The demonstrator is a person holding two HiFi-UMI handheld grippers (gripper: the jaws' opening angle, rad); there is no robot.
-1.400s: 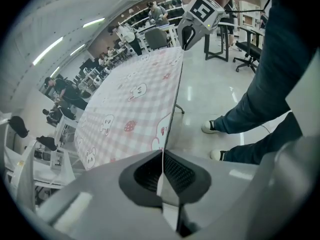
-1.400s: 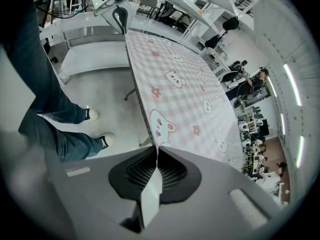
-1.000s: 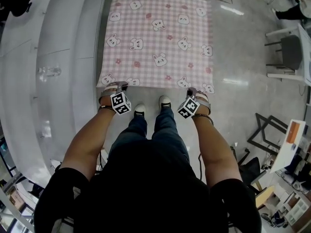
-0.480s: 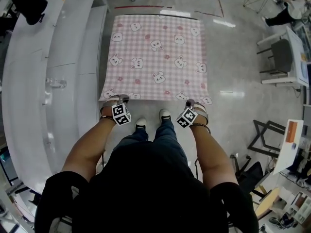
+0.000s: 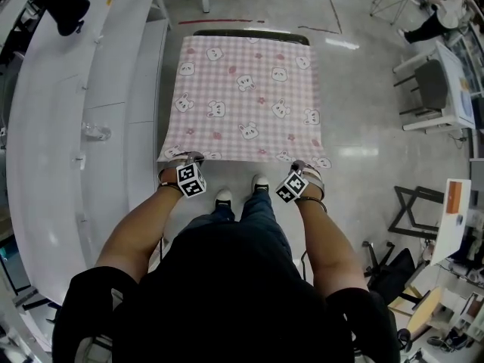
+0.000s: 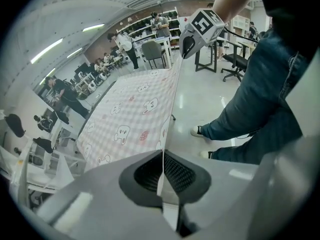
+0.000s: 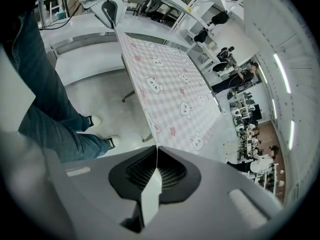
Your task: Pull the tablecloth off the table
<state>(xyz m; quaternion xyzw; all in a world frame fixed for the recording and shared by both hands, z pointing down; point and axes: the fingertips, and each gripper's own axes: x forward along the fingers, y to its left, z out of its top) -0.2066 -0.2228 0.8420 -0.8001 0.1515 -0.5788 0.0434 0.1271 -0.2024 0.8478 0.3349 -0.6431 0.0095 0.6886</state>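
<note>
A: Where's the tablecloth (image 5: 246, 100)?
B: At the person's twelve o'clock, over the table (image 5: 249, 32). Left gripper (image 5: 184, 159) pinches its seven o'clock corner, right gripper (image 5: 300, 166) its five o'clock corner

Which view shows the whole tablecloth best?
Head view: it looks down on the tablecloth, all four edges visible, near corners pinched by the left claw and right claw. The left gripper view and right gripper view each show only a steep, foreshortened slant of it running away from the clamped corner.
</note>
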